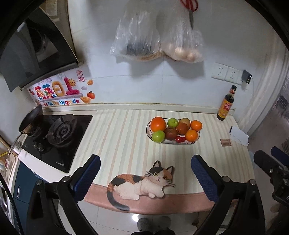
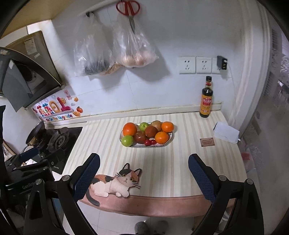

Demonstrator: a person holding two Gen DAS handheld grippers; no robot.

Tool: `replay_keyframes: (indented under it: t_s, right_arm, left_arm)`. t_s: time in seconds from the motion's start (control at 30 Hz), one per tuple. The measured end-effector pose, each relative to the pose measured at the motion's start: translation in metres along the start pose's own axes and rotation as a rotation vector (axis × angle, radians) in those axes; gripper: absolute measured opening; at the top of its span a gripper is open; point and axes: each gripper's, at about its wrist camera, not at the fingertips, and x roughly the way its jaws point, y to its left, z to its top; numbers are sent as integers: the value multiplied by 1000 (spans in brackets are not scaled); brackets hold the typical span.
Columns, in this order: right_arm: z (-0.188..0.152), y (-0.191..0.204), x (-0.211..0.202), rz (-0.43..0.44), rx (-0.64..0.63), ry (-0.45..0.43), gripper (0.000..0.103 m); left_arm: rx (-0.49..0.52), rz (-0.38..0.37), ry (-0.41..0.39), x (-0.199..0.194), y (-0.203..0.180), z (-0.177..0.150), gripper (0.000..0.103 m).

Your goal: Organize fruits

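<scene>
An oval white dish (image 1: 197,138) (image 2: 170,138) stands on the striped counter mat, piled with fruit. It holds three oranges (image 1: 158,123) (image 2: 129,128), two green apples (image 1: 158,136) (image 2: 127,140), dark red-brown fruits (image 1: 171,133) (image 2: 140,137) and small red cherry tomatoes (image 1: 180,139) (image 2: 150,142). My left gripper (image 1: 145,160) hovers open over the mat's near edge, well short of the dish, nothing between its blue pads. My right gripper (image 2: 144,158) is likewise open and empty, in front of the dish. Each wrist view catches part of the other gripper at its side edge.
A gas hob (image 1: 59,133) (image 2: 57,142) with a small pan (image 1: 30,120) lies left. A dark sauce bottle (image 1: 225,104) (image 2: 206,99), a folded white paper (image 1: 238,135) (image 2: 225,132) and a brown coaster (image 1: 225,142) (image 2: 207,141) sit right. Plastic bags (image 2: 112,50) and red scissors (image 2: 129,10) hang on the wall. A cat picture (image 1: 142,182) marks the mat's front.
</scene>
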Motion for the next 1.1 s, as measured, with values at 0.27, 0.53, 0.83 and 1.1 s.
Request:
replay_keyframes:
  t_s: [0.27,0.53,0.83,1.1]
  right_arm:
    - [35,-9,78,10,1,108,100]
    - [42,-11,126,-19,-13,186,100]
    - [42,-12,140,-24,-15,215,100]
    - [41,-12,138,-23,-17,219,100]
  left_arm:
    - [14,26,78,51,-1,30,103]
    - [12,23,133,87,-3,41,103]
    - [6,6,172,104,-8,37,103]
    - [5,-1,171,103,-8,37,103]
